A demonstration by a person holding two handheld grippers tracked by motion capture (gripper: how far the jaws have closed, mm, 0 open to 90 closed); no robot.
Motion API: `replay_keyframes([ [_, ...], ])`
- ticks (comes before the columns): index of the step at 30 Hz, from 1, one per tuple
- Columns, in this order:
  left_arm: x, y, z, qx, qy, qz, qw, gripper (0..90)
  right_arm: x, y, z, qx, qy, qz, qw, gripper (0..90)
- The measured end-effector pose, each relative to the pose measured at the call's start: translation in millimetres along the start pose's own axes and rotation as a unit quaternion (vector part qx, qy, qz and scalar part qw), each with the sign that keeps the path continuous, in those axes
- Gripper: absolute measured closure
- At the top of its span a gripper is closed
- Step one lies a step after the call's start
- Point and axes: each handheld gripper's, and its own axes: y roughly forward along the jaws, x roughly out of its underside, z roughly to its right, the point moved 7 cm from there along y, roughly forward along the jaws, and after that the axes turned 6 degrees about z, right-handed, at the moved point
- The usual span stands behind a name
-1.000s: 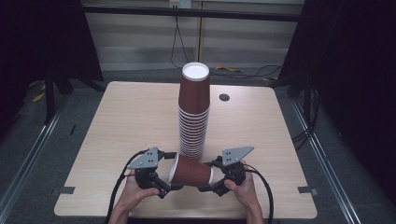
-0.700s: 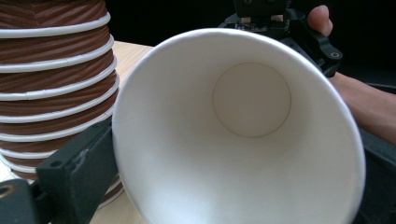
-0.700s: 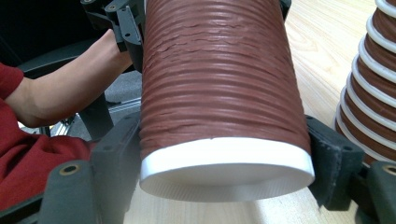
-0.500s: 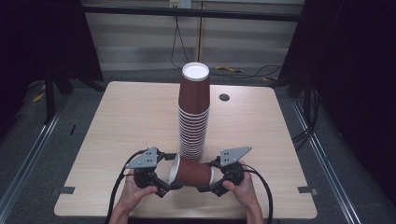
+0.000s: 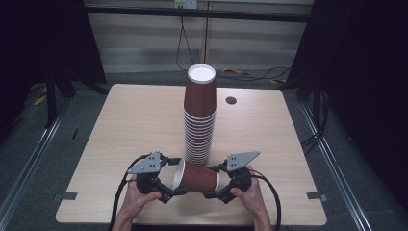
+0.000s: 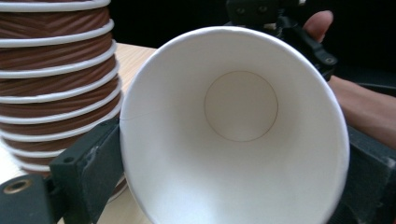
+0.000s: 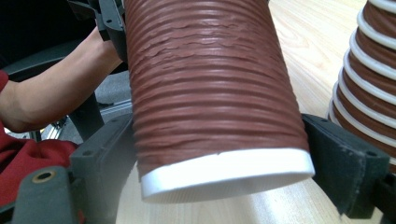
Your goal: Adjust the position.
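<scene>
A brown ribbed paper cup (image 5: 197, 177) lies on its side above the table's front edge, held between both grippers. My left gripper (image 5: 173, 184) is shut on its open mouth end, and the white inside (image 6: 233, 130) faces that gripper's camera, between the jaws. My right gripper (image 5: 219, 186) is shut on the narrow base end (image 7: 210, 93), a jaw pressing each side. Just behind stands a tall stack of upturned brown cups (image 5: 199, 120), also seen at the left of the left gripper view (image 6: 51, 70) and at the right of the right gripper view (image 7: 369, 79).
The light wooden table (image 5: 134, 125) has a small dark round hole (image 5: 231, 100) at the back right of the stack. Black frame posts and cables stand beyond the far edge. A person's hands (image 5: 139, 199) hold the grippers at the near edge.
The left gripper and the cup's mouth have edged slightly to the left. The right gripper has hardly moved, and the stack has not moved.
</scene>
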Motion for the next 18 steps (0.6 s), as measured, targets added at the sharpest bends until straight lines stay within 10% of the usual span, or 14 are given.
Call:
replay_keyframes([
  [18,2.7,-10.6,-11.2,-0.042,0.0,-0.04,0.9983,6.9,1.8,-11.6,6.0,0.065,-0.005,0.045,0.9968,13.0],
])
